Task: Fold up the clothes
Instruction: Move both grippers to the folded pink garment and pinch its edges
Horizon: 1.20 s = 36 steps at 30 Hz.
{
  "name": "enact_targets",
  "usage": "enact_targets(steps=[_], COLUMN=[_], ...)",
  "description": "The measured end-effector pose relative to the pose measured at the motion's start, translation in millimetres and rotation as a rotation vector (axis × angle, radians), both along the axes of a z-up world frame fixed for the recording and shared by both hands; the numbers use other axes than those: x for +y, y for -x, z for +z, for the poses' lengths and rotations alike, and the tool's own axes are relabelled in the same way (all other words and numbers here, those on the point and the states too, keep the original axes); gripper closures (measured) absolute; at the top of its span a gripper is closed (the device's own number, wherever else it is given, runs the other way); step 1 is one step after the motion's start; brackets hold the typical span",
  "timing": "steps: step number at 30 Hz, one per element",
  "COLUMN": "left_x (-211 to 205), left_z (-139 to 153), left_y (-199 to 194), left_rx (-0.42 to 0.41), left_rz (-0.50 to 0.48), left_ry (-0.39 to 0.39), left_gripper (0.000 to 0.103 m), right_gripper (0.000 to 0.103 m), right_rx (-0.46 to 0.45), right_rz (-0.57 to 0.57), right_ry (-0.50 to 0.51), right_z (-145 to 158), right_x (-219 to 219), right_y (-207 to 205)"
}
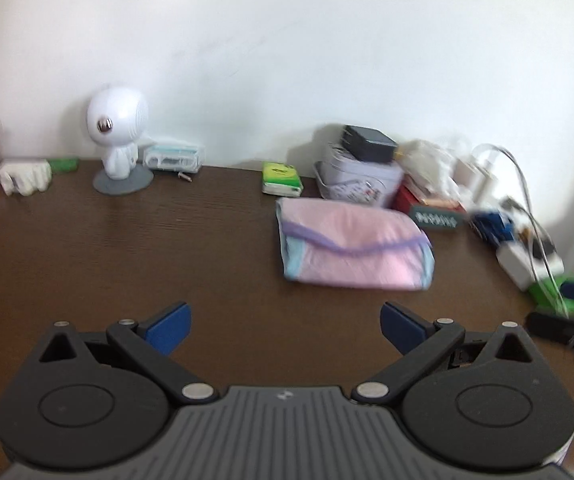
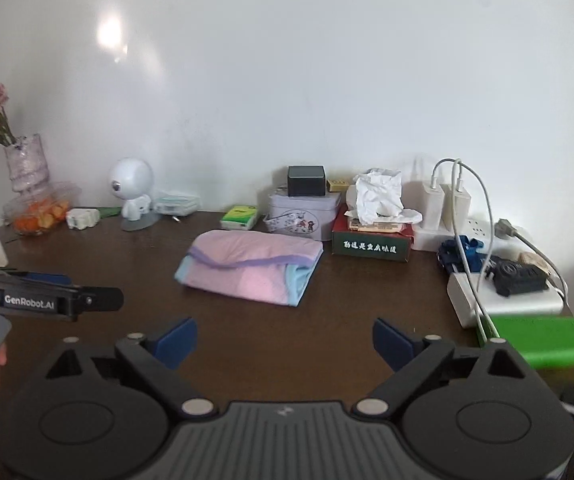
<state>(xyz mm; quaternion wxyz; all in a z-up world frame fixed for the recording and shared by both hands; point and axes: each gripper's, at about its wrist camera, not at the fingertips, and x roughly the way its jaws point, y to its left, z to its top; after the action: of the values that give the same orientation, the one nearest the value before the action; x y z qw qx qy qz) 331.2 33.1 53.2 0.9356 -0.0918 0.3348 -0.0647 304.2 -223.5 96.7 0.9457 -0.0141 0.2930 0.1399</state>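
A pink garment with light blue and purple trim lies folded into a flat packet on the dark wooden table [image 1: 107, 248]; it shows in the left wrist view [image 1: 351, 246] and in the right wrist view [image 2: 251, 266]. My left gripper [image 1: 285, 326] is open and empty, above the table, short of the garment. It also shows from the side at the left edge of the right wrist view [image 2: 99, 298]. My right gripper [image 2: 285, 338] is open and empty, above the table [image 2: 147, 264], short of the garment.
Along the back wall stand a white robot figure [image 2: 133, 194], a green tissue pack [image 2: 239, 216], a tin with a black box [image 2: 305, 210], a tissue box [image 2: 373, 236], chargers and a power strip [image 2: 459, 220]. A green box [image 2: 543, 340] lies right. A vase [image 2: 27, 164] stands left.
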Motion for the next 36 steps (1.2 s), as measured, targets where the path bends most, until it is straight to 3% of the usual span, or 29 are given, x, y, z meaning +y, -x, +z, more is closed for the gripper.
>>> enact_targets(steps=[2, 4, 6, 8, 10, 11, 14, 17, 21, 25, 28, 31, 33, 36], left_x=[-2, -8, -10, -10, -11, -11, -12, -7, -1, 9, 15, 27, 32, 37], left_z=[-10, -19, -27, -31, -32, -31, -13, 28, 119, 214, 249, 229, 181, 84], left_y=[-32, -55, -65, -71, -75, -77, -67, -48, 1, 77, 144, 217, 269, 337], left_rx=[0.005, 0.033, 0.061, 0.055, 0.048, 0.049, -0.022, -0.116, -0.288, -0.459, -0.539, -0.493, -0.392, -0.145], left_rz=[0.016, 0.027, 0.015, -0.012, -0.034, -0.049, -0.069, -0.064, -0.084, -0.123, -0.151, -0.203, -0.230, -0.218], left_ry=[0.022, -0.031, -0.033, -0.016, 0.003, 0.010, 0.025, 0.074, 0.128, 0.157, 0.126, 0.128, 0.111, 0.130], left_gripper=[0.008, 0.025, 0.028, 0.048, 0.101, 0.102, 0.102, 0.102, 0.102, 0.102, 0.102, 0.102, 0.102, 0.102], right_gripper=[0.011, 0.014, 0.026, 0.040, 0.079, 0.102, 0.102, 0.103, 0.103, 0.103, 0.103, 0.103, 0.103, 0.103], right_rx=[0.046, 0.093, 0.117, 0.131, 0.144, 0.146, 0.106, 0.059, -0.110, -0.306, -0.400, -0.401, -0.335, -0.181], right_rz=[0.007, 0.003, 0.017, 0.040, 0.061, 0.062, 0.055, 0.086, 0.148, 0.185, 0.205, 0.245, 0.285, 0.304], right_ry=[-0.024, -0.089, -0.123, -0.129, -0.135, -0.139, -0.210, -0.266, -0.279, -0.248, -0.213, -0.201, -0.166, -0.113], right_z=[-13, -28, -42, -52, -58, -59, -45, -12, 74, 165, 205, 201, 169, 91], right_x=[2, 4, 7, 11, 15, 17, 14, 11, 13, 15, 16, 14, 16, 19], right_y=[-43, -72, -92, -106, -114, -118, -116, -101, -54, 20, 82, 152, 201, 275])
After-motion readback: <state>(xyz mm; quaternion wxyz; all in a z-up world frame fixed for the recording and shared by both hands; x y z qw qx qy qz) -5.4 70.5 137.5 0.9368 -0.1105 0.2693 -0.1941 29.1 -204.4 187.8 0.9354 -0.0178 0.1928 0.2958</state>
